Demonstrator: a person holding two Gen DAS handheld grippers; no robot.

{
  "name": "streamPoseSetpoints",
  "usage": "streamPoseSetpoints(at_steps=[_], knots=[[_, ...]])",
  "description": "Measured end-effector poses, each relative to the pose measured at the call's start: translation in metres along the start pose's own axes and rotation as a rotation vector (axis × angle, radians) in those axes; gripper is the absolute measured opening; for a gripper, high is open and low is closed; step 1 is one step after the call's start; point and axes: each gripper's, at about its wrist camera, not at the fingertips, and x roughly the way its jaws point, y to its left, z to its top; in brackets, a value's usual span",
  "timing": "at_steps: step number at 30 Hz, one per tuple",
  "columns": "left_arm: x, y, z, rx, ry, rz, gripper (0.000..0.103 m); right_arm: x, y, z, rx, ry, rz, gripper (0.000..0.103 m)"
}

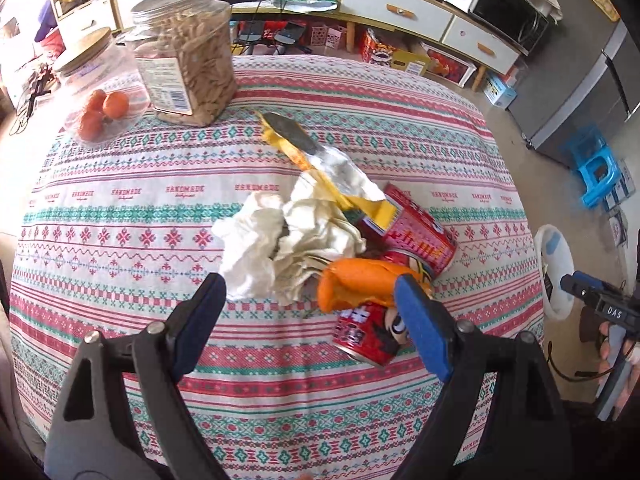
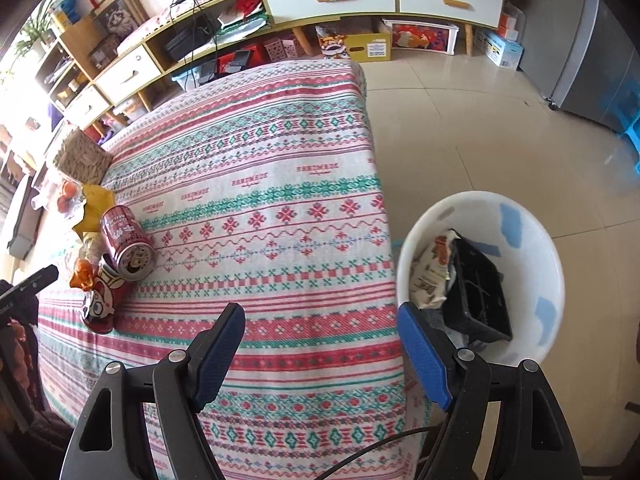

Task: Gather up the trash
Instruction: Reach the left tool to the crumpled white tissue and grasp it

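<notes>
A trash pile lies mid-table in the left wrist view: crumpled white tissue [image 1: 280, 240], a yellow foil wrapper [image 1: 316, 160], an orange peel [image 1: 360, 280] and two red cans [image 1: 416, 232] [image 1: 368, 336]. My left gripper [image 1: 310, 292] is open, its fingers either side of the near tissue and peel, just above the cloth. My right gripper [image 2: 322, 320] is open and empty over the table's right edge, beside a white bin [image 2: 532, 232] on the floor that holds a snack bag and a black tray. The cans [image 2: 124, 240] [image 2: 100, 304] show at the far left.
A jar of seeds [image 1: 188, 60] and a lidded jar with oranges [image 1: 96, 84] stand at the table's back left. The bin [image 1: 556, 268] also shows at the right of the table. A sideboard, boxes, a fridge and a blue stool [image 1: 596, 168] lie beyond.
</notes>
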Motion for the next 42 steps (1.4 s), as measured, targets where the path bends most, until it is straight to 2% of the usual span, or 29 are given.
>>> streamPoseSetpoints(at_steps=[3,6,8,12,15,16,18,20,21,23,34,39,42], knots=[[0.001,0.019,0.009,-0.032,-0.027,-0.016,0.086,0.009,0.018,0.009,-0.029,0.003,-0.001,0.080],[0.015,0.032,0.016,-0.054,-0.005,-0.023,0.086,0.018,0.033,0.016,-0.038,0.008,0.002,0.080],[0.026,0.038,0.019,-0.052,0.019,-0.036,0.086,0.024,0.041,0.022,-0.035,0.013,0.015,0.080],[0.054,0.037,0.024,-0.041,0.090,-0.112,0.086,0.033,0.058,0.030,-0.040,0.017,0.041,0.080],[0.071,0.032,0.023,-0.045,0.141,-0.138,0.082,0.041,0.071,0.035,-0.057,0.022,0.041,0.080],[0.074,0.031,0.023,-0.044,0.148,-0.143,0.080,0.044,0.074,0.036,-0.064,0.024,0.038,0.080],[0.076,0.026,0.022,-0.050,0.153,-0.175,0.068,0.048,0.081,0.037,-0.075,0.028,0.035,0.080],[0.077,0.021,0.022,-0.063,0.157,-0.208,0.053,0.049,0.084,0.038,-0.081,0.030,0.033,0.080],[0.076,0.019,0.021,-0.066,0.159,-0.215,0.050,0.051,0.086,0.038,-0.083,0.031,0.033,0.080],[0.074,0.016,0.021,-0.066,0.159,-0.217,0.043,0.051,0.088,0.038,-0.088,0.032,0.032,0.080],[0.052,0.044,0.013,-0.115,0.160,-0.245,0.044,0.051,0.091,0.032,-0.096,0.035,0.023,0.080],[0.054,0.062,0.011,-0.173,0.150,-0.200,0.044,0.050,0.093,0.028,-0.097,0.037,0.025,0.080],[0.061,0.068,0.010,-0.198,0.154,-0.167,0.035,0.051,0.098,0.026,-0.105,0.039,0.027,0.080]])
